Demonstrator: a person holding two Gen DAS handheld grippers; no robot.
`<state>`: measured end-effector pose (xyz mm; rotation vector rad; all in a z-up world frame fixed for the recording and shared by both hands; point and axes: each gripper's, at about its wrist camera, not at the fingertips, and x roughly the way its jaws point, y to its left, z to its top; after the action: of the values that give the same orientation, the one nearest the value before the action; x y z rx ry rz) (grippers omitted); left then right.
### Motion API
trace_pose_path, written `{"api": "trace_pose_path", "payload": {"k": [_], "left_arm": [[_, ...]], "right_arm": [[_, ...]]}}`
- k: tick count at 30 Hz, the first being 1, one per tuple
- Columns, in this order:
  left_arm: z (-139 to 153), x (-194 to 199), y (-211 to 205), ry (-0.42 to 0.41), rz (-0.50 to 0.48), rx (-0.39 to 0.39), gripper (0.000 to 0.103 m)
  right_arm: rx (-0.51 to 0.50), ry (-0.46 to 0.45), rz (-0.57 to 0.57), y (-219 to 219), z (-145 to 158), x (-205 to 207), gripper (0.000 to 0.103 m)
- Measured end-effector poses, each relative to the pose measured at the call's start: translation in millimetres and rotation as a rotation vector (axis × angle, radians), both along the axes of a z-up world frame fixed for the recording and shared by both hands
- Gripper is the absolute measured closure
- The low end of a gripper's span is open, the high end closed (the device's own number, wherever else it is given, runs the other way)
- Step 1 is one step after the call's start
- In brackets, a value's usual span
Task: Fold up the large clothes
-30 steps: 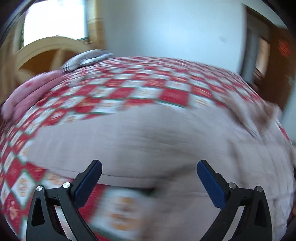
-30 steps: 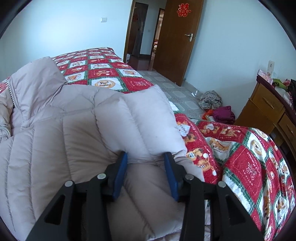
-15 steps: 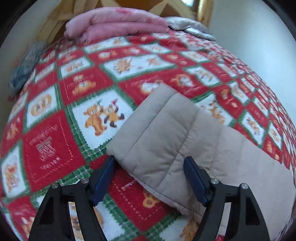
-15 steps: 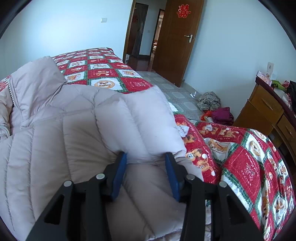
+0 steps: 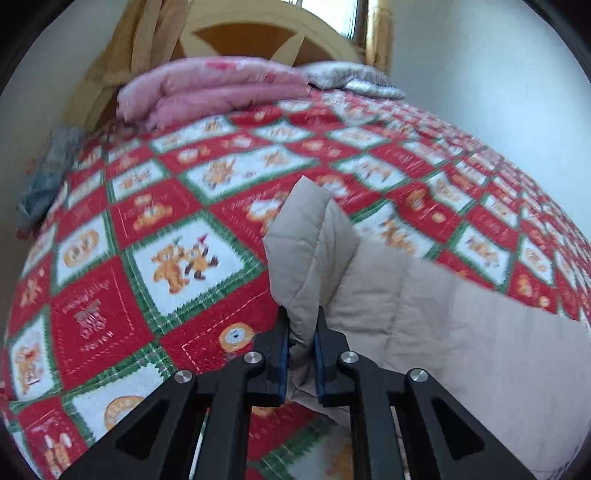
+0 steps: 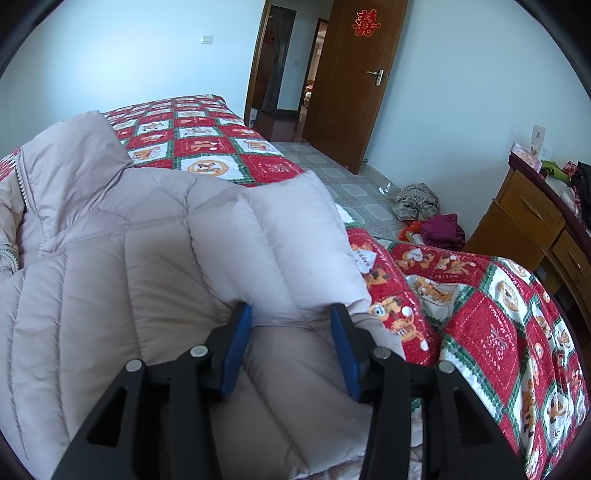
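Note:
A beige quilted down jacket (image 6: 110, 295) lies spread on a bed with a red, white and green bear-print cover (image 5: 122, 295). In the left wrist view one end of the jacket (image 5: 310, 236) stands up in a pinched fold, and my left gripper (image 5: 301, 332) is shut on it. The rest of the jacket (image 5: 424, 321) trails off to the right. In the right wrist view a puffy sleeve (image 6: 280, 236) lies folded over the jacket's body. My right gripper (image 6: 291, 325) holds its end between the blue pads, and the jaws stand partly apart around the thick fabric.
A folded pink quilt (image 5: 210, 88) and grey bedding (image 5: 354, 75) lie by the wooden headboard (image 5: 266, 33). To the right, the bed's edge drops to a tiled floor with a heap of clothes (image 6: 428, 214). A wooden dresser (image 6: 535, 221) and a brown door (image 6: 347, 81) stand beyond.
My left gripper swung across the bed to the jacket's end near the headboard and closed on it, bunching the fabric upward. The right gripper and its sleeve stayed still.

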<state>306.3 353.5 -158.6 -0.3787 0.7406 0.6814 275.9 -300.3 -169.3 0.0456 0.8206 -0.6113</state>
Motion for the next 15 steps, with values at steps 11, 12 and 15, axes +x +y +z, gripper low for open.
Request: {"api": "trace_pose_path", "payload": {"k": [11, 12, 15], "left_arm": [[115.2, -12.9, -133.4, -0.237, -0.274, 0.238, 0.093], [121.8, -15.5, -148.9, -0.253, -0.307, 0.249, 0.093], [133.9, -19.7, -195.6, -0.280, -0.408, 0.286, 0.093]], "right_arm": [[0.002, -0.002, 0.000, 0.4, -0.6, 0.0, 0.055], [0.003, -0.002, 0.000, 0.3, -0.6, -0.1, 0.055], [0.005, -0.004, 0.000, 0.2, -0.7, 0.3, 0.055]]}}
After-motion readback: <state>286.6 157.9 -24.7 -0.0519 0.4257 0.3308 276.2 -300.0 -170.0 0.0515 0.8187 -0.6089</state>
